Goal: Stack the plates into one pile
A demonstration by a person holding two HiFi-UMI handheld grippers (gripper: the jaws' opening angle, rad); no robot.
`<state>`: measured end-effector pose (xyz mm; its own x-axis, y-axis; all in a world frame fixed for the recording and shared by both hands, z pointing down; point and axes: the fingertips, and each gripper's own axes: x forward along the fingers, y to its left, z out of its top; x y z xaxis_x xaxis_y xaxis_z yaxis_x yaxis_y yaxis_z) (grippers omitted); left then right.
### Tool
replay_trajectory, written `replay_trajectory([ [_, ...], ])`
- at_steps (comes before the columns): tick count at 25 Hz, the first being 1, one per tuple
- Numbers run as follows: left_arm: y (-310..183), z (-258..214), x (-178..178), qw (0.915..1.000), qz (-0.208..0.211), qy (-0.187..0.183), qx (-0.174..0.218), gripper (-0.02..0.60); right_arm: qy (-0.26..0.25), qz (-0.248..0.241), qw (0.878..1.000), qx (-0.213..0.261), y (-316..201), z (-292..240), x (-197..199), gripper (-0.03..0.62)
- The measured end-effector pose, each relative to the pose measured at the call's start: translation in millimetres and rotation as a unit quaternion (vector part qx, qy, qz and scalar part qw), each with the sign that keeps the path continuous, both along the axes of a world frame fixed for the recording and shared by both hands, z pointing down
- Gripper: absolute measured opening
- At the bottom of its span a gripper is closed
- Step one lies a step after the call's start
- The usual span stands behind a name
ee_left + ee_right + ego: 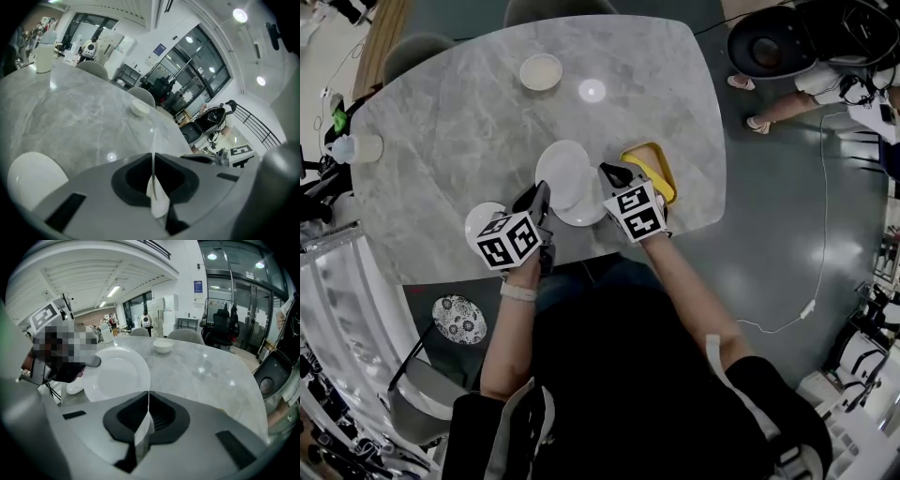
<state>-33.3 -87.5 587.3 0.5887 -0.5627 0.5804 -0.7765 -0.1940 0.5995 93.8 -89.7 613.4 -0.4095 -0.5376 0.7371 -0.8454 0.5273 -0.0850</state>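
Note:
Two white plates overlap above the marble table (459, 131), between my grippers. My left gripper (542, 195) is shut on the left rim of the upper, tilted white plate (565, 167). In the left gripper view that plate (154, 187) stands edge-on between the jaws of the left gripper (157, 199). In the right gripper view it shows face-on (117, 373). My right gripper (611, 178) is shut on the other white plate (581, 216), whose rim (143, 430) is a thin edge in the right gripper (143, 437). A small white plate (480, 220) lies on the table left of my left gripper. A yellow plate (661, 173) lies by the right gripper.
A pale bowl (541, 71) stands at the table's far side. A white jug (352, 148) sits at the far left edge. Grey chairs (412, 52) ring the table. A person's legs (778, 103) and a black case (769, 47) are beyond the right corner.

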Motion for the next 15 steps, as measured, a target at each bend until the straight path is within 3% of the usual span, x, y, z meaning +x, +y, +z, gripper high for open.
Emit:
replay_trajectory([
  [12,45,24,18,0.9994,-0.002,0.0,-0.035,0.02,-0.001,-0.005,1.0,-0.001,41,-1,18,0.017],
  [15,49,30,19,0.999,0.011,-0.027,-0.034,0.021,-0.002,-0.006,1.0,0.0,46,-1,20,0.017],
])
